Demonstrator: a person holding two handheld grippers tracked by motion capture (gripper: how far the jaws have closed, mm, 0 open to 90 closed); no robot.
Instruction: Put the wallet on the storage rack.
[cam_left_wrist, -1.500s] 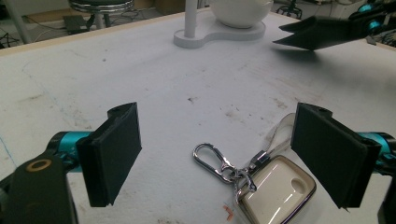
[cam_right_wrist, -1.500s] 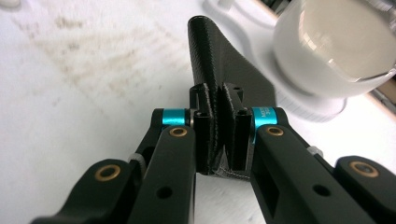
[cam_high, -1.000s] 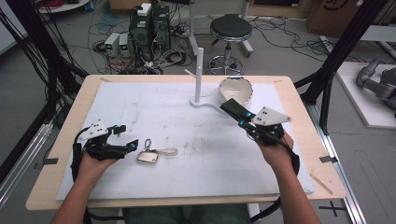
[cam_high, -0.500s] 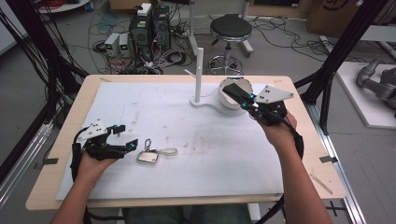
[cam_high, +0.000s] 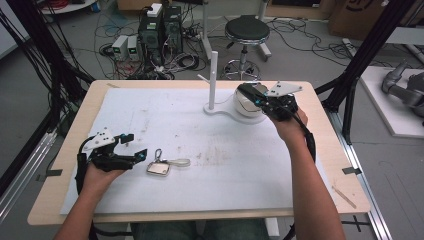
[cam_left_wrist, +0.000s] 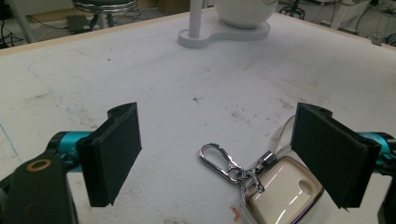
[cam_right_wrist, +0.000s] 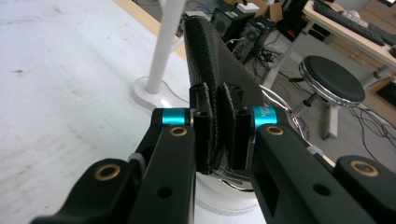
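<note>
1. Black leather pouch (cam_right_wrist: 219, 70) is pinched between the jaws of the right gripper (cam_high: 252, 97), over the white bowl (cam_high: 246, 106) at the far right of the table (cam_high: 320, 150).
2. Bowl sits on the base of a white stand (cam_high: 212, 80) with an upright post.
3. Left gripper (cam_high: 131, 146) rests near the table's left edge with its jaws spread wide and nothing between them.
4. Cream key fob (cam_left_wrist: 280, 193) with a silver carabiner (cam_left_wrist: 219, 163) lies on the white mat, just beside the left gripper's jaws.
5. Round stool (cam_high: 246, 31) stands on the floor beyond the table.
</note>
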